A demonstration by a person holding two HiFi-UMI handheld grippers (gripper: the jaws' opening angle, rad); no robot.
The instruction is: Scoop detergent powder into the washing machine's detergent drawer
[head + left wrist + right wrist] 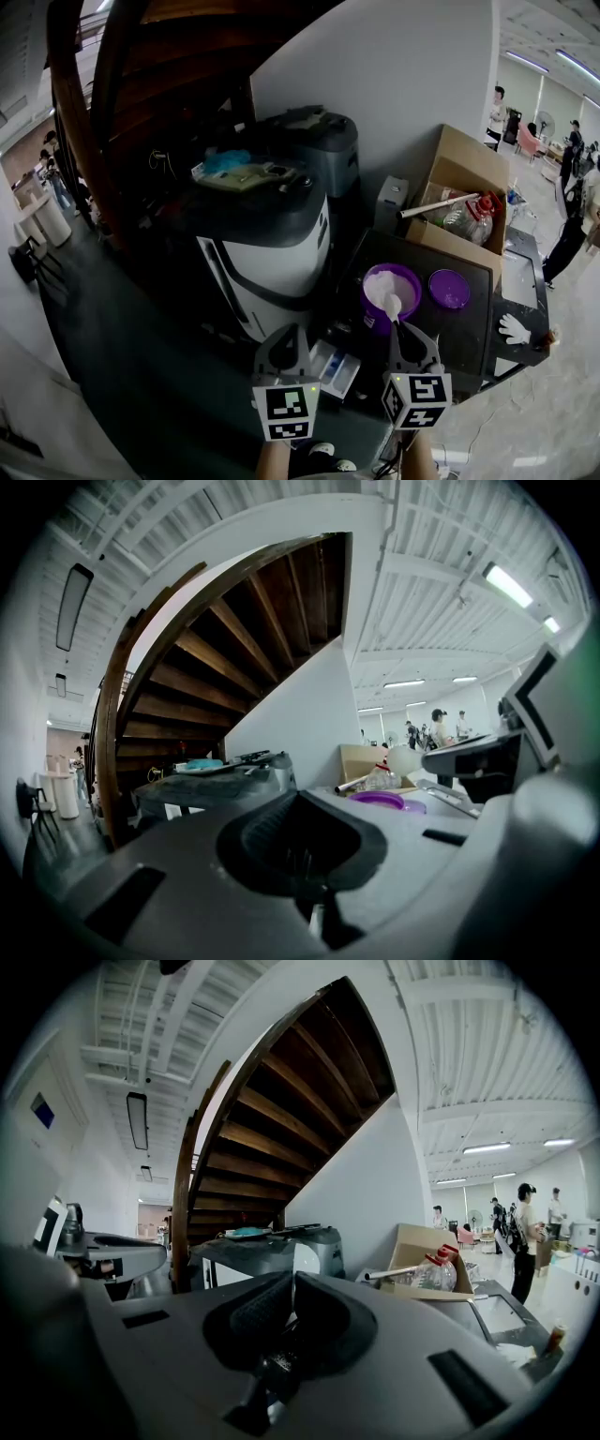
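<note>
Lower centre of the head view: our right gripper [401, 328] is clamped on the handle of a small white scoop [394, 306]. In the right gripper view a thin white sliver shows between the closed jaws [289, 1283]. The scoop's bowl sits over the near edge of the purple tub [372, 319], which is heaped with white detergent powder [382, 281]. The tub's purple lid [450, 289] lies just to its right on the black cart [469, 333]. Our left gripper [286, 336] has its jaws pressed together on nothing.

The detergent drawer [335, 368] stands pulled out of the washing machine [272, 253], just below centre between the two grippers.

We judge the scoop light and stiff, probably plastic, and its slim handle may swivel in the jaws. A hold far back on the handle, with the bowl kept level, suits it best. The powder is loose and will spill at any tilt or jolt. We cannot tell whether the bowl is loaded.
</note>
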